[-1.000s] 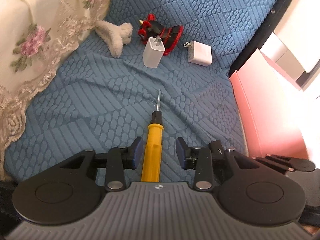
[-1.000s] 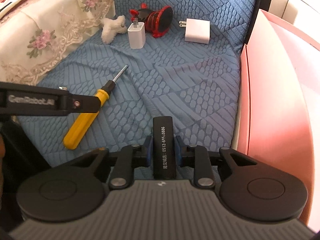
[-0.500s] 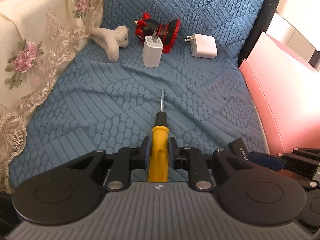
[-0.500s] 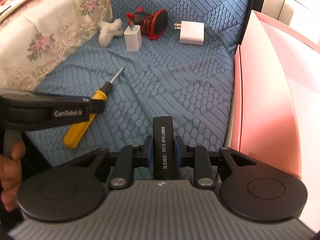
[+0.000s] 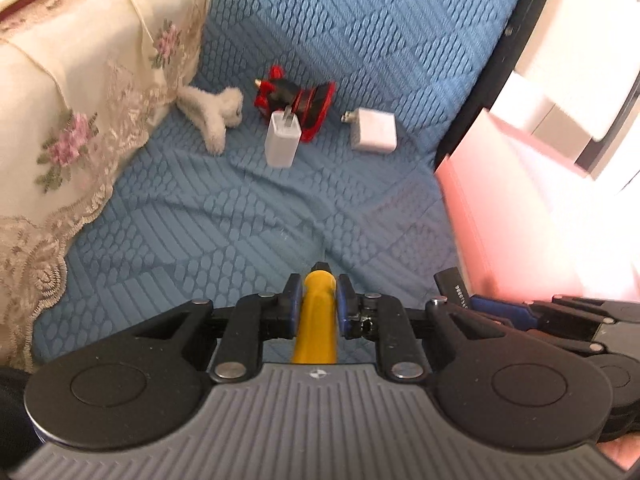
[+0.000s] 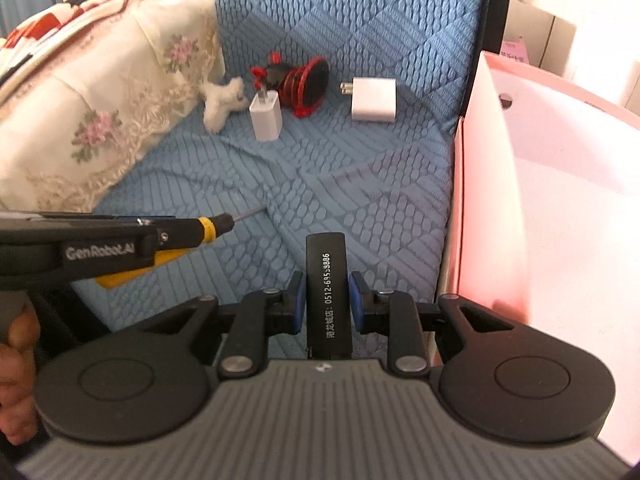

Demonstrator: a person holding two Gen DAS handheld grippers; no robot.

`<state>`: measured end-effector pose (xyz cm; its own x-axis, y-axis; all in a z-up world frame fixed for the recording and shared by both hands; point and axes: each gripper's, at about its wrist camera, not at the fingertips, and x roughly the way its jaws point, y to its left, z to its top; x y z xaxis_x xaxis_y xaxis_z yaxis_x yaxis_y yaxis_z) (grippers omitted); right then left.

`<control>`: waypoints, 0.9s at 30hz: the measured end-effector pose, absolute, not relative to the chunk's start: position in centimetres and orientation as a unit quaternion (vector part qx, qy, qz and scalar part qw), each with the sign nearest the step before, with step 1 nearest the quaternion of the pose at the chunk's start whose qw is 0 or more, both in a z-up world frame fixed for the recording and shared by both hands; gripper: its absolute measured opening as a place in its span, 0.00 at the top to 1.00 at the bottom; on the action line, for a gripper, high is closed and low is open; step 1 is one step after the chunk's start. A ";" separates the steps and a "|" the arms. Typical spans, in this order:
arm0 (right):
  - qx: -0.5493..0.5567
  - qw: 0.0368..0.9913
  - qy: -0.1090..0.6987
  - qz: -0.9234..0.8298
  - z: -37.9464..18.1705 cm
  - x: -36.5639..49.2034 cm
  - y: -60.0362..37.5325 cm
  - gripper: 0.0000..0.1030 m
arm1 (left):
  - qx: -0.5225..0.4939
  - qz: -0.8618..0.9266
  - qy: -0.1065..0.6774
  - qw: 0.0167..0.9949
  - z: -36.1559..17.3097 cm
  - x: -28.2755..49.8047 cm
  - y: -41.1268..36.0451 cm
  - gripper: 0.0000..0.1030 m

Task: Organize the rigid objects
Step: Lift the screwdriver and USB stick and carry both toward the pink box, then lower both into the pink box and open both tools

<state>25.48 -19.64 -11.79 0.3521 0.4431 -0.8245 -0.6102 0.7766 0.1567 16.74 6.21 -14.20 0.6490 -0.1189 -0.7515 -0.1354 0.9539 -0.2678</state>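
Two white chargers (image 6: 265, 116) (image 6: 374, 99) lie on the blue cushion (image 6: 360, 200); one red-and-black toy (image 6: 296, 80) sits between them, toward the cushion's back; one white plush (image 6: 222, 102) beside it; one yellow screwdriver (image 5: 316, 316) and one black lighter (image 6: 326, 296) (both gripped, above the cushion's front); one pink box (image 6: 540, 220) right of the cushion.

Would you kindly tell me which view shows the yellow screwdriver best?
The right wrist view: it shows the screwdriver side-on, with its black collar and metal shaft clear of the left claw. The left wrist view shows only the foreshortened yellow handle clamped between blue pads; the shaft is hidden.
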 end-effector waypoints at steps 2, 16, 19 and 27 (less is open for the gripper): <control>-0.088 0.819 0.465 0.325 -11.0 25.6 -19.9 0.74 | -0.160 0.004 0.415 0.896 -13.4 16.4 6.0 0.80; -0.076 0.844 0.424 0.321 -3.2 28.3 -24.3 0.74 | -0.177 -0.034 0.381 0.907 -5.9 17.4 1.6 0.80; -0.070 0.850 0.415 0.317 -1.4 29.1 -25.7 0.74 | -0.172 -0.041 0.370 0.912 -3.9 18.0 0.2 0.80; -0.063 0.870 0.388 0.298 2.2 31.2 -29.8 0.74 | -0.163 -0.075 0.340 0.923 0.9 19.3 -4.2 0.80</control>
